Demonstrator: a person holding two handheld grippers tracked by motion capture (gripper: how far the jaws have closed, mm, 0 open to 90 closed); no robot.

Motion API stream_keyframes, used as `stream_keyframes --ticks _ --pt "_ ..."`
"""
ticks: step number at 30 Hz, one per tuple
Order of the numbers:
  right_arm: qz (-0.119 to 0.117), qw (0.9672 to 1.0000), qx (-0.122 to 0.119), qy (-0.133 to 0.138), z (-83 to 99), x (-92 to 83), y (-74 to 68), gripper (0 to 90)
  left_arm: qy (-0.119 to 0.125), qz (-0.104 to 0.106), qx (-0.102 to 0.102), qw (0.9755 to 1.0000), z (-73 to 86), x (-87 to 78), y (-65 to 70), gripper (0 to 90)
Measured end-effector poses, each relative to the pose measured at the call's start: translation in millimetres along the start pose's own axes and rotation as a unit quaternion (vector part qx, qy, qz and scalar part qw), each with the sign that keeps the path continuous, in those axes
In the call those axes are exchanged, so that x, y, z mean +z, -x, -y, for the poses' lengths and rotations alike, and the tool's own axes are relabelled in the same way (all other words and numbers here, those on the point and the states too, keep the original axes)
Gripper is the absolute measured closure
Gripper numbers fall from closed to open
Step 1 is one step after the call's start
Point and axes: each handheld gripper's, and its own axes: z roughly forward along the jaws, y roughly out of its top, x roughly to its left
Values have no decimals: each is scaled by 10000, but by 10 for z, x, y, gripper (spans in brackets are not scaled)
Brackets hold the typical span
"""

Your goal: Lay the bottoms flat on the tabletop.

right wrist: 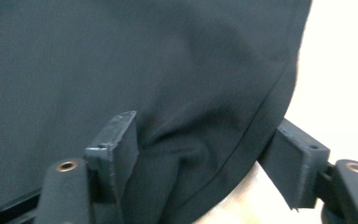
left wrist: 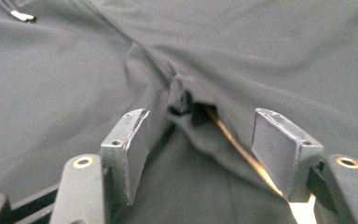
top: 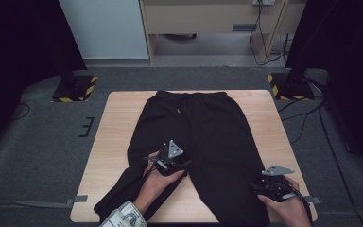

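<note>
Your black trousers [top: 194,137] lie flat along the wooden table [top: 118,127], waistband at the far edge, legs spread toward you, so they look laid out for folding. Your left gripper [top: 170,163] sits low at the crotch, jaws wide, fabric bunched between them but not pinched. Over on the right, your right gripper [top: 274,187] straddles the outer leg seam, jaws wide too, hand low.

Grey carpet [top: 38,142] — pale wooden cabinet [top: 208,19]
</note>
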Motion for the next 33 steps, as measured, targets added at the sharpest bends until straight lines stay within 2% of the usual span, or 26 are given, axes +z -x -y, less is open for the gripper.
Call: stream_keyframes --ticks 1,2,3,4,5,7,8,9,10,11,12,13,14,15,17,19,20,21,23,24,25,28,30,31,32,33 --pt "68 9995 51 298 -44 -32 46 233 -20 -101 66 9999 50 -61 -31 339" --pt "68 9995 51 298 -44 -32 46 233 -20 -101 66 9999 50 -61 -31 339" --pt "162 9984 129 531 -130 -61 81 185 -6 -99 13 10000 89 -122 -93 339" --pt "162 9984 129 531 -130 -61 81 185 -6 -99 13 10000 89 -122 -93 339" --pt "141 9976 76 669 -250 -57 110 145 57 -186 -78 9998 115 -178 -161 341" --pt "0 9966 51 825 -387 -16 123 171 104 -273 -166 9994 141 -241 -230 350" --pt "0 9966 51 825 -387 -16 123 171 104 -273 -166 9994 141 -241 -230 352" --pt "-193 9958 124 887 -512 85 133 290 92 -367 -170 9991 161 -271 -265 353" --pt "-193 9958 124 887 -512 85 133 290 48 -453 -182 9988 188 -302 -302 353" --pt "-271 9971 85 709 -592 247 136 431 44 -603 -280 9978 261 -378 -375 356" --pt "-306 9977 -11 606 -614 333 137 489 44 -603 -280 9978 261 -378 -375 362" --pt "-342 9982 -45 495 -627 406 130 555 -16 -783 -303 9965 342 -486 -444 368" --pt "-342 9982 -45 495 -627 406 130 555 -16 -783 -303 9965 342 -486 -444 372" --pt "-346 9985 -94 425 -629 499 130 624 -8 -942 -388 9948 446 -623 -517 380" --pt "-368 9986 -58 365 -625 529 129 646 -17 -997 -450 9940 506 -695 -557 389" --pt "-333 9989 -263 213 -609 589 115 707 -87 -1186 -635 9909 704 -916 -655 398" --pt "-333 9989 -263 213 -609 589 115 707 -87 -1186 -635 9909 704 -916 -655 397" --pt "-342 9989 -258 192 -610 584 107 737 -186 -1248 -714 9894 843 -1049 -696 395" --pt "-377 9989 -260 140 -602 563 91 766 -257 -1181 -820 9893 972 -1162 -720 385" --pt "-377 9989 -260 140 -602 563 91 766 -257 -1181 -820 9893 972 -1162 -720 383" --pt "-440 9986 -250 164 -570 541 82 765 -316 -1211 -865 9884 1074 -1272 -722 382" --pt "-558 9980 -211 194 -544 522 74 738 -304 -1087 -935 9892 1157 -1356 -718 384" --pt "-589 9978 -212 218 -524 512 68 681 -356 -951 -920 9906 1236 -1397 -699 390" --pt "-536 9981 -158 264 -518 499 72 667 -448 -725 -938 9919 1300 -1386 -689 411" --pt "-530 9981 -122 274 -518 500 69 661 -448 -725 -938 9919 1300 -1386 -689 440" --pt "-522 9982 -106 263 -517 506 62 661 -692 -533 -875 9923 1329 -1345 -665 516"
